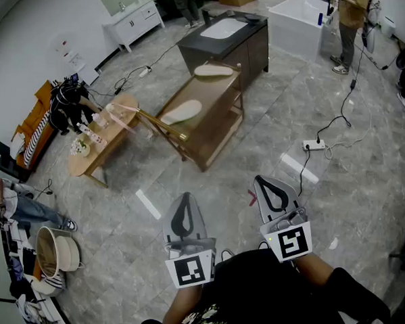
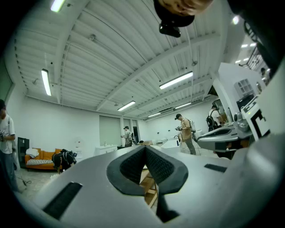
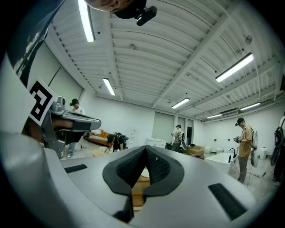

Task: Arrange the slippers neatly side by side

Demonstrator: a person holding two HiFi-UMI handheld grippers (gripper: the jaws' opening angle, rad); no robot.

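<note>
On wooden rack point(image 1: 218, 128): slippers point(image 1: 182, 111) apart, maybe separate tiers | left gripper point(image 1: 186, 199), right gripper point(image 1: 261, 183) closed, empty

Two pale, cream-coloured slippers lie on a brown, wood-framed table point(image 1: 218, 101) standing on the grey floor. The far slipper point(image 1: 214, 70) rests flat at the table's far end, its length running across the top. The near slipper point(image 1: 183, 111) lies by the table's left edge, turned at a slant to the first. The two are well apart, not touching and not lined up. Their straps and soles are too small to make out.
</note>
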